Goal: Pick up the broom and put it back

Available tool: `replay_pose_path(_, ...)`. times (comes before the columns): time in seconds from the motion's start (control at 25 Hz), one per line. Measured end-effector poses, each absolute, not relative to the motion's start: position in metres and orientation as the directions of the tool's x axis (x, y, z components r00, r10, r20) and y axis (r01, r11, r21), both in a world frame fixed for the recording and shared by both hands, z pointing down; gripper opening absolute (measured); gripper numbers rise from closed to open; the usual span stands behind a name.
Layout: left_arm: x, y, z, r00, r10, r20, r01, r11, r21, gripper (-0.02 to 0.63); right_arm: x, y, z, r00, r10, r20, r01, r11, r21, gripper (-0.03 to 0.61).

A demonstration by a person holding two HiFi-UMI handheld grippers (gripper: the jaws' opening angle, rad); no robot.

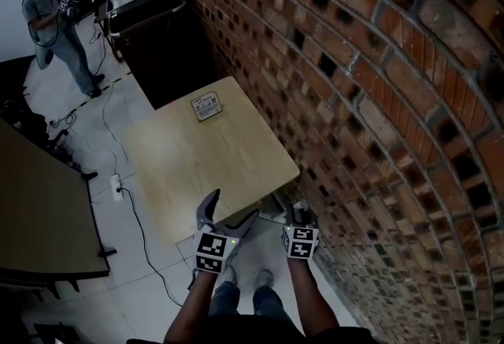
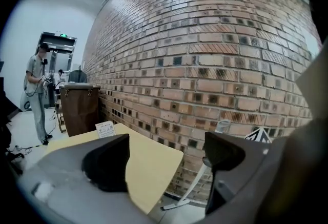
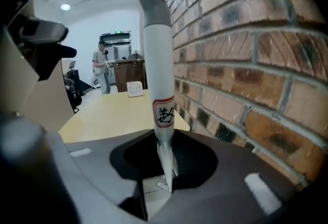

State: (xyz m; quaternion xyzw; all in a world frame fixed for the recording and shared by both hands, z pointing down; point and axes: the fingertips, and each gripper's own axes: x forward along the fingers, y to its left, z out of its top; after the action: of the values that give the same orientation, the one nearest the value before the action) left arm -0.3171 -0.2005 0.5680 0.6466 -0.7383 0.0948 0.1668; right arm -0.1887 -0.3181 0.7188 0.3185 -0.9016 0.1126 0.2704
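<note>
Broom [image 3: 158,64] handle, white with a grey cap, stands upright at the centre of the right gripper view, clenched by the right gripper [image 3: 165,165]; left gripper [image 2: 166,161] gapes empty; wooden table [image 1: 213,153] abuts the brick wall [image 1: 378,98] at right; pale tiled floor [image 1: 142,271] lower left.

I work in a lab-like room: brick wall [image 1: 378,98] at three o'clock, power strip [image 1: 116,186] on the tiled floor [image 1: 79,98] at ten, another person [image 1: 55,27] among equipment [image 1: 138,0] at eleven.
</note>
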Motion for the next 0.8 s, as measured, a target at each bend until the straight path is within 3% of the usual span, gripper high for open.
replay_pose_path(0.4, -0.308, -0.182, 0.480, -0.160, -0.959, 0.233, -0.985, 0.170, 0.022, 0.474, -0.166, -0.285, 0.546, -0.749, -0.579, 0.323, -0.620, 0.784, -0.033, 0.095)
replay_pose_path(0.8, -0.303, -0.156, 0.377, -0.222, -0.974, 0.042, -0.974, 0.219, -0.060, 0.457, -0.159, -0.254, 0.385, -0.812, -0.583, -0.003, -0.583, 0.812, -0.010, 0.095)
